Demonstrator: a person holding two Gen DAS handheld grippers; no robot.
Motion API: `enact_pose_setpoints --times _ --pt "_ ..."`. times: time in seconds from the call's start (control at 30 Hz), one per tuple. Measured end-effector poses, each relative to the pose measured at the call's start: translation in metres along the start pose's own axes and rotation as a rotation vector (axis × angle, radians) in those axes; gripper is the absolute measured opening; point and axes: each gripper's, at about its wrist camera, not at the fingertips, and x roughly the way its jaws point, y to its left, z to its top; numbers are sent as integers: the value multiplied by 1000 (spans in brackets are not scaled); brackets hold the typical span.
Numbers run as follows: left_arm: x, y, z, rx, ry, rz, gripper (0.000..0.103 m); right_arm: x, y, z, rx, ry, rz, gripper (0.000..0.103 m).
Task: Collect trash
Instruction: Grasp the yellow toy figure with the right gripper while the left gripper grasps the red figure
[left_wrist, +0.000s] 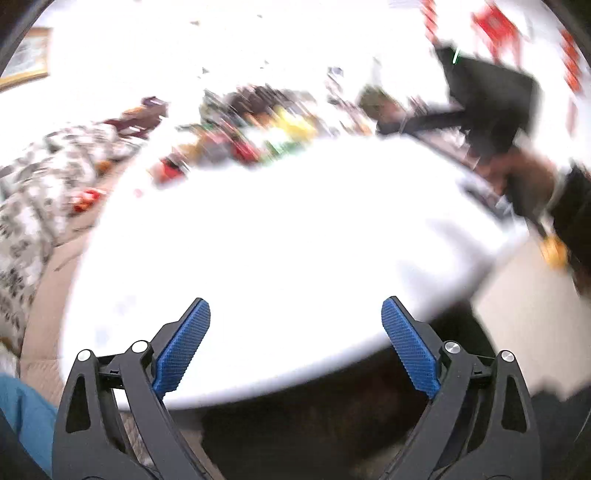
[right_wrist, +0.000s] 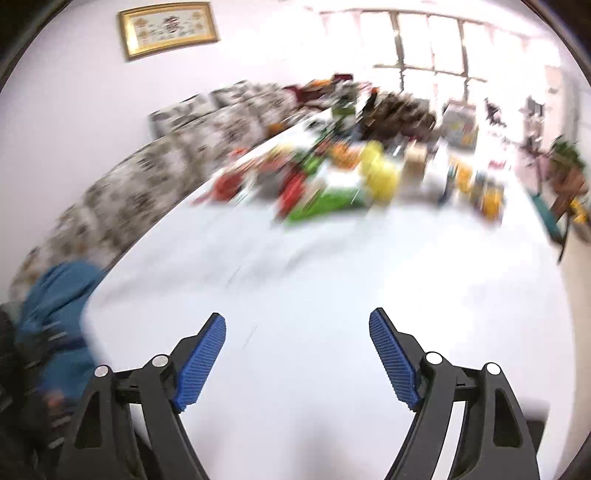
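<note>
Both views are motion-blurred. My left gripper (left_wrist: 295, 325) is open and empty, above the near edge of a white table (left_wrist: 277, 240). My right gripper (right_wrist: 297, 332) is open and empty, above the same white table (right_wrist: 332, 288). A blurred heap of colourful packets and wrappers (left_wrist: 258, 133) lies across the table's far part, well ahead of both grippers. In the right wrist view the heap (right_wrist: 332, 177) shows green, red and yellow items. No single piece of trash can be made out.
A patterned sofa (right_wrist: 155, 173) runs along the table's left side; it also shows in the left wrist view (left_wrist: 40, 192). A framed picture (right_wrist: 168, 27) hangs on the wall. A blue garment (right_wrist: 55, 306) is at lower left. A dark chair (left_wrist: 491, 107) stands far right. Bright windows (right_wrist: 436, 44) lie behind.
</note>
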Motion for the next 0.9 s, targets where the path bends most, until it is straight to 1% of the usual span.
enact_pose_setpoints --times 0.03,0.07,0.1,0.13,0.2,0.23,0.27,0.33,0.37,0.4,0.43,0.47,0.5,0.53,0.57,0.6,0.63,0.7,0.73,0.77,0.8,0.83,0.9 --pt "2 6 11 -35 -27 18 92 23 -4 22 -11 0 -20 79" --pt "4 13 21 -73 -53 49 92 42 -2 37 -31 -9 -60 79" --pt "10 18 30 -105 -72 84 93 64 -10 56 -46 -17 -106 79" --pt "19 27 40 -134 -79 112 93 89 -19 75 -52 -4 -130 79" --pt "35 37 50 -160 -71 131 93 124 -42 100 -19 17 -153 78" --pt "45 41 53 -170 -65 129 93 144 -51 111 0 45 -149 78" --pt "53 43 58 -172 -58 125 93 155 -63 120 9 66 -163 76" --pt "75 46 63 -163 -35 127 93 186 -72 135 19 126 -181 75" --pt "80 38 63 -153 -25 135 93 210 -81 142 28 202 -172 75" --pt "90 39 65 -140 -14 142 93 231 -89 146 35 279 -174 73" --pt "94 34 68 -134 -7 145 93 239 -87 152 -13 282 -203 76" --pt "94 28 68 -130 0 143 93 245 -84 151 -53 310 -222 78" --pt "97 26 72 -129 6 136 93 252 -78 153 -101 345 -253 76" --pt "103 24 78 -135 13 132 93 255 -70 151 -140 382 -259 67" --pt "114 24 86 -144 19 135 93 254 -67 147 -147 401 -235 50" --pt "130 24 97 -157 27 144 93 249 -62 143 -171 404 -220 47" --pt "141 24 105 -172 32 149 93 238 -57 131 -217 391 -213 46" --pt "179 26 127 -214 44 156 93 216 -54 110 -255 356 -194 46" --pt "198 27 138 -220 60 163 93 197 -60 94 -231 327 -163 46" --pt "216 28 145 -228 77 198 93 181 -64 85 -202 307 -142 46" --pt "228 29 150 -239 93 232 93 161 -72 71 -165 287 -100 46" --pt "250 32 159 -252 121 252 93 142 -81 55 -131 277 -68 46" --pt "274 36 168 -277 147 285 93 111 -90 31 -77 266 -18 46"
